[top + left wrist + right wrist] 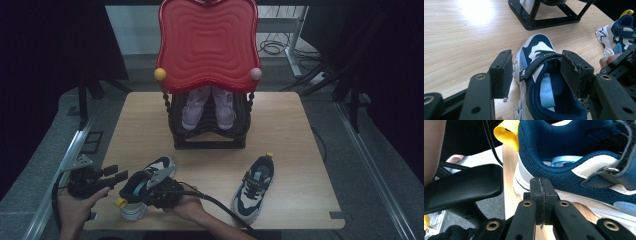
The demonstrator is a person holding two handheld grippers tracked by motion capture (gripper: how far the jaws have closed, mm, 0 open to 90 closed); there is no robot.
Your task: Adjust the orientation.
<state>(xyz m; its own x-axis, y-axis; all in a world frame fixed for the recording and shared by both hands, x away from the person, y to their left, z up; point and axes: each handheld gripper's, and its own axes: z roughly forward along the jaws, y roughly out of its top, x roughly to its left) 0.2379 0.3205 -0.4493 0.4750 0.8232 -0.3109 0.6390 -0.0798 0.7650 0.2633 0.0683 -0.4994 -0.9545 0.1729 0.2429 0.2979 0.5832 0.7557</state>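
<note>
A navy-and-white sneaker [136, 187] lies near the table's front left, its yellow heel tab [121, 202] toward the person. My left gripper [116, 173] is open just left of the heel. In the left gripper view its jaws [537, 72] stand either side of the sneaker [541, 75] by the strap, and the pads do not press on it. My right gripper [149, 194] is shut on nothing. Its closed tips [540, 187] sit against the white sole edge of the sneaker [574, 150] near the heel. A second matching sneaker [254, 187] lies at the front right.
A black shoe rack [207, 135] with a red wavy top [207, 42] stands mid-table at the back and holds two pink shoes [197, 107]. The table's front edge [210, 226] is just below both hands. Cables trail from the grippers.
</note>
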